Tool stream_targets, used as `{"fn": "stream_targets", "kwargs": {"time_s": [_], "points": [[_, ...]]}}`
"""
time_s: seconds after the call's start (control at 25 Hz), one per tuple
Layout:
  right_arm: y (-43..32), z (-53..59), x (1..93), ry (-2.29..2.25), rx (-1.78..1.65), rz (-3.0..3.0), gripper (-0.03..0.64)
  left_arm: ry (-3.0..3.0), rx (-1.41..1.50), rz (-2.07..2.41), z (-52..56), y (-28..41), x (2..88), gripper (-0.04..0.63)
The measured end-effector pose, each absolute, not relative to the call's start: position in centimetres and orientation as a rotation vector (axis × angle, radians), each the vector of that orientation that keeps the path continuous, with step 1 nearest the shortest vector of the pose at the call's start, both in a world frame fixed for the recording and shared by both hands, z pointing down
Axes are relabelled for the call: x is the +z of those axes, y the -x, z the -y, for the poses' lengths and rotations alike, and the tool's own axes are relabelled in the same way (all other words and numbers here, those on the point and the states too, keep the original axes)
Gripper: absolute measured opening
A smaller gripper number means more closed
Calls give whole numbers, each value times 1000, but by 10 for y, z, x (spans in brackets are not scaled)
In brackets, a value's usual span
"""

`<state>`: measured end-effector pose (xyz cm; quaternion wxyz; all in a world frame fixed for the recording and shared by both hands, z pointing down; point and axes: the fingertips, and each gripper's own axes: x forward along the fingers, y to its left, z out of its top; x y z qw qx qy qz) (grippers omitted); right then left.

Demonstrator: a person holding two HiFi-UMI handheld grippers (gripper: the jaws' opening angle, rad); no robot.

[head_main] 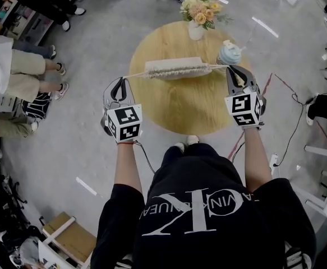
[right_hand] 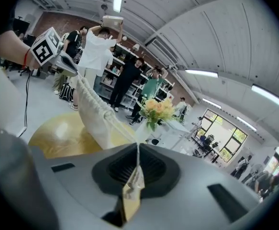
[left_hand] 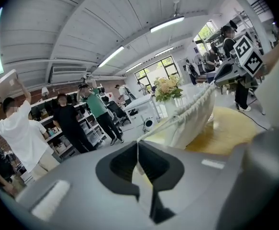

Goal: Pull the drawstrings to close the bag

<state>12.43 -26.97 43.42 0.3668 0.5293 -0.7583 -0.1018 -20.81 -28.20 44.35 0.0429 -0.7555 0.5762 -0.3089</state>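
The left claw (head_main: 121,80) and right claw (head_main: 232,69) pinch drawstrings (head_main: 136,74) (bag (head_main: 177,69) gathered).

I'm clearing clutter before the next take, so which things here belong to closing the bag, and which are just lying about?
Part of the job:
drawstring bag
drawstrings
left tongs and right tongs, each shut on a string

Just lying about:
vase of flowers
small pale-blue object
Both stand on the round wooden table.

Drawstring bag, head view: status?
Left gripper and right gripper both shut on cream cord drawstrings. Cream fabric bag bunched, strung between them over round wooden table. White flower vase behind, clear.
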Motion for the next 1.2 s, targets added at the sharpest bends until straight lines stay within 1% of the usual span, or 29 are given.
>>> {"fn": "stream_targets", "kwargs": {"time_s": [0.32, 1.2], "points": [[-132, 277, 419, -1417, -275, 1937, 23, 2336, -867, -1811, 288, 219, 429, 18], [-158, 284, 401, -1529, -261, 1914, 23, 2341, -814, -1876, 292, 243, 416, 17]]}}
